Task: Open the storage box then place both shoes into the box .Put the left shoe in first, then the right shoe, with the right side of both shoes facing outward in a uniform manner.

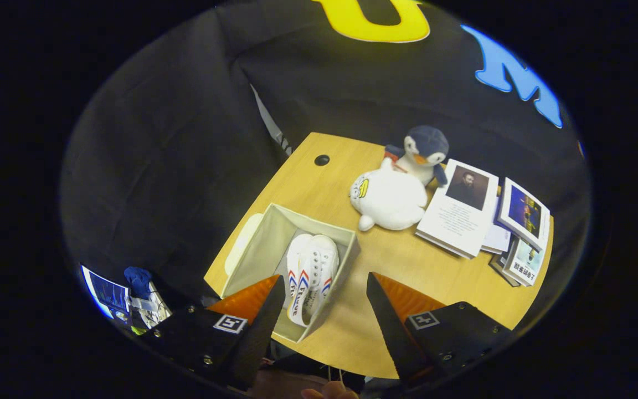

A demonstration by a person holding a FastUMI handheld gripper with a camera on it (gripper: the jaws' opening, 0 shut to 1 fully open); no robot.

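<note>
An open beige storage box [263, 244] stands on the wooden table [407, 266], far below me. Two white shoes [310, 277] with red and blue side stripes lie side by side inside it, against its right wall, soles toward the near end. My gripper [324, 293] hovers high above the table, its fingers wide apart with nothing between them. The left finger overlaps the box's near corner; the right finger is over bare table to the right of the box. The box lid [240, 246] appears as a pale shape past the box's left wall.
Beyond the box lie a white plush toy [388, 199] and a penguin plush [424, 152]. Several books and booklets [463, 208] are spread at the table's right end. A round cable hole [322, 160] is near the far corner. A fingertip [330, 392] shows below the fingers.
</note>
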